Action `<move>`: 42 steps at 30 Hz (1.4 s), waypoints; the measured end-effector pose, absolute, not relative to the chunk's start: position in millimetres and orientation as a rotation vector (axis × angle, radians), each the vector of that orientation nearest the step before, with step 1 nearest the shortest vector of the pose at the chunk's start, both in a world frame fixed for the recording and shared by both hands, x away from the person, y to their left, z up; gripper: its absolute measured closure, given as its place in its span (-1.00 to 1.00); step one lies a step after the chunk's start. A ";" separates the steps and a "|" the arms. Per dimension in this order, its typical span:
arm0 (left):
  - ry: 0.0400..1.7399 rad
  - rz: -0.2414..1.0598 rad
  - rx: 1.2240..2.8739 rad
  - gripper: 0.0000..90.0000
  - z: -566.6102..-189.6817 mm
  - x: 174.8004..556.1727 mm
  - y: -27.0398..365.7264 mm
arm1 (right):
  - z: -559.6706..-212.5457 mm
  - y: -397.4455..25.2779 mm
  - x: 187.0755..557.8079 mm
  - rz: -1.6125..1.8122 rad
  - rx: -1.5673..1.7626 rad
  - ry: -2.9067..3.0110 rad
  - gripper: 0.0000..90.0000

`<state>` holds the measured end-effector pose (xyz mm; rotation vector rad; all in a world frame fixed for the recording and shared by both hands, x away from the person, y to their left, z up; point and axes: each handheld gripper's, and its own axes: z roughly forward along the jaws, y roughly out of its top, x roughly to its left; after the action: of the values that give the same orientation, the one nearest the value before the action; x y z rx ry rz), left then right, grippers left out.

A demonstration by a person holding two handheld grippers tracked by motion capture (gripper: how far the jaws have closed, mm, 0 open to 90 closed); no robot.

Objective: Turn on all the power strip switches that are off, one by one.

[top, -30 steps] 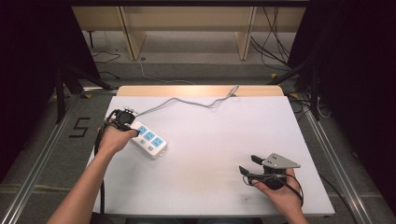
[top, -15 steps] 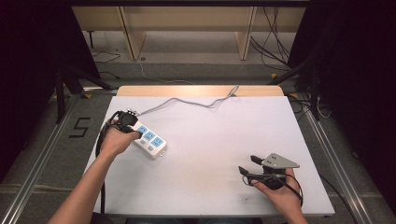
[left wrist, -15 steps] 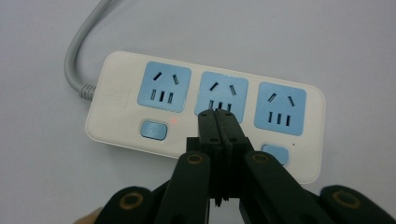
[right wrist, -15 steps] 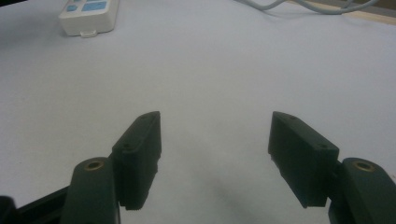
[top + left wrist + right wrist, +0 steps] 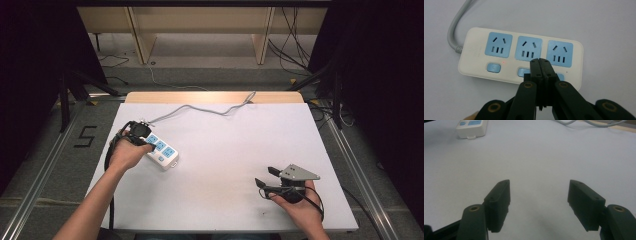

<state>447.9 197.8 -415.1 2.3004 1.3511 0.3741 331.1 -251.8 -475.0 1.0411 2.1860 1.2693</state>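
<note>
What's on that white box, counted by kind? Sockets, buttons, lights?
On the power strip:
Blue sockets: 3
Blue buttons: 3, two partly behind the left tool
Red lights: 1
Total: 7

Your high view looks forward and down from above your side of the table (image 5: pixel 220 150), far enough back to take in the whole white top, the floor around it and both your forearms.

Your left gripper view looks steeply down along its closed jaws, very near the power strip (image 5: pixel 520 56), which spans most of the frame.

Your right gripper view sits low, facing across the tabletop (image 5: pixel 531 157) between its parted jaws at a shallow angle.

All three views share the power strip: left of centre (image 5: pixel 161 150) from above, and at the far upper left corner (image 5: pixel 471 128) in the right gripper view.
</note>
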 end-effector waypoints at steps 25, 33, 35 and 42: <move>1.285 0.338 2.372 1.00 -416.9 441.0 177.0 | -474.9 -251.8 331.1 1.270 1.040 2.187 -0.21; 1.275 0.324 2.386 1.00 -420.4 440.6 171.6 | -474.8 -251.7 331.0 1.270 1.040 2.188 -0.21; 1.274 0.320 2.394 1.00 -421.8 441.1 171.3 | -474.8 -252.1 331.2 1.270 1.040 2.185 -0.21; 1.279 0.315 2.404 1.00 -425.2 440.9 171.3 | -474.6 -252.2 330.9 1.270 1.042 2.183 -0.21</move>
<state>440.9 171.3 -425.2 2.4038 1.2793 0.3151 330.9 -252.2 -474.6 1.0420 2.1834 1.2703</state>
